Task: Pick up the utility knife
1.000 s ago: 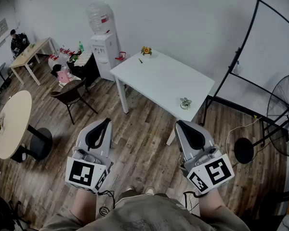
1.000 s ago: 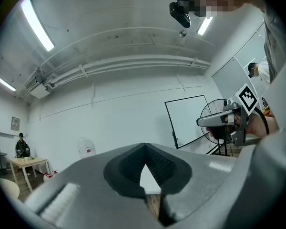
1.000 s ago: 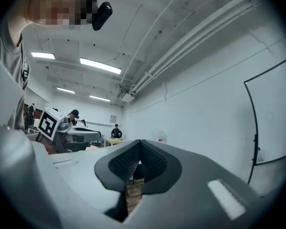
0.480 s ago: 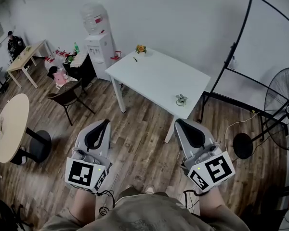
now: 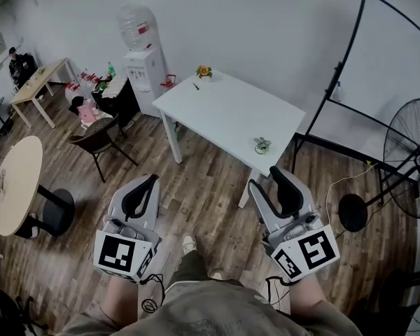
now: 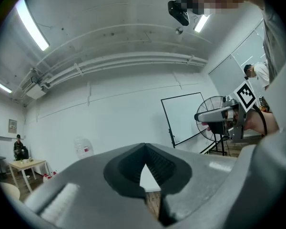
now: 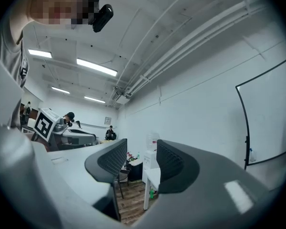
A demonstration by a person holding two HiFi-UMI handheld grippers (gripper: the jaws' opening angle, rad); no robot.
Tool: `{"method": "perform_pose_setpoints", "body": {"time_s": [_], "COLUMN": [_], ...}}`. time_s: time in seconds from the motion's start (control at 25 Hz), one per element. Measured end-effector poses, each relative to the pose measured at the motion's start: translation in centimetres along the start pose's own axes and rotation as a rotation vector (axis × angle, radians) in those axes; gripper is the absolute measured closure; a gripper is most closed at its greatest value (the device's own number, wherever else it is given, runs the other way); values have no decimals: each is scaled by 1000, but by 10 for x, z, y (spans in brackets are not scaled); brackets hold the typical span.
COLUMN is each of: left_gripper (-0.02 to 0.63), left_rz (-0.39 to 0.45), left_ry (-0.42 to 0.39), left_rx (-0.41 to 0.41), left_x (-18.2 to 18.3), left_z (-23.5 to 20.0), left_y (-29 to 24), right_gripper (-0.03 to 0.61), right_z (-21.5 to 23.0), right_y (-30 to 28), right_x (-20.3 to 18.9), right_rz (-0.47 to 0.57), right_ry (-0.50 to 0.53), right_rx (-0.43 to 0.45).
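Note:
A white table (image 5: 231, 114) stands across the room by the wall. On its far corner lies a small dark thin object (image 5: 195, 86); whether it is the utility knife is too small to tell. My left gripper (image 5: 148, 183) is held level over the wooden floor, well short of the table, with its jaws shut and empty; its tips (image 6: 144, 146) meet in the left gripper view. My right gripper (image 5: 267, 178) is level beside it. Its jaws have just been opening and now stand apart (image 7: 142, 149) with nothing between them.
An orange flower ornament (image 5: 204, 71) and a small plant (image 5: 262, 144) sit on the table. A water dispenser (image 5: 145, 68), a chair (image 5: 101, 135) and a round table (image 5: 17, 180) are to the left. A whiteboard frame (image 5: 378, 68) and a standing fan (image 5: 413, 159) are to the right.
The right gripper's jaws have gone from shut to wide open. A foot has stepped forward between the two grippers. The left gripper has stayed put.

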State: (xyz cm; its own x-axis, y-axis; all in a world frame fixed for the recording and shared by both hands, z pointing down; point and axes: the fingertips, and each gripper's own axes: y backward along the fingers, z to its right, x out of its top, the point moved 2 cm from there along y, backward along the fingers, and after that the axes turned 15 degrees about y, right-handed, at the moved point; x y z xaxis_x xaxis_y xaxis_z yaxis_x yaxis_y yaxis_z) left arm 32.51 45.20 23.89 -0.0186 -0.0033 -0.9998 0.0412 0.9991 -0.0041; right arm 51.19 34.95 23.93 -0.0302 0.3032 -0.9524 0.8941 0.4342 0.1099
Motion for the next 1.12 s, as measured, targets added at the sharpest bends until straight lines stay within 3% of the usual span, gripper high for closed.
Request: {"method": "perform_pose_setpoints", "body": {"time_s": [0.64, 1.12], "left_gripper": [614, 614], "left_rz": [-15, -44], "left_ry": [23, 41], "left_rx": [33, 3], "left_x": [-19, -21], "left_z": [-62, -172], "left_y": [-54, -154], "right_gripper": [388, 379], "right_z": [17, 36], "right_y": [-88, -233], "right_x": [-37, -70], "right_rz": [-61, -130], "right_ry": [-1, 10], "right_rx": [34, 51]}}
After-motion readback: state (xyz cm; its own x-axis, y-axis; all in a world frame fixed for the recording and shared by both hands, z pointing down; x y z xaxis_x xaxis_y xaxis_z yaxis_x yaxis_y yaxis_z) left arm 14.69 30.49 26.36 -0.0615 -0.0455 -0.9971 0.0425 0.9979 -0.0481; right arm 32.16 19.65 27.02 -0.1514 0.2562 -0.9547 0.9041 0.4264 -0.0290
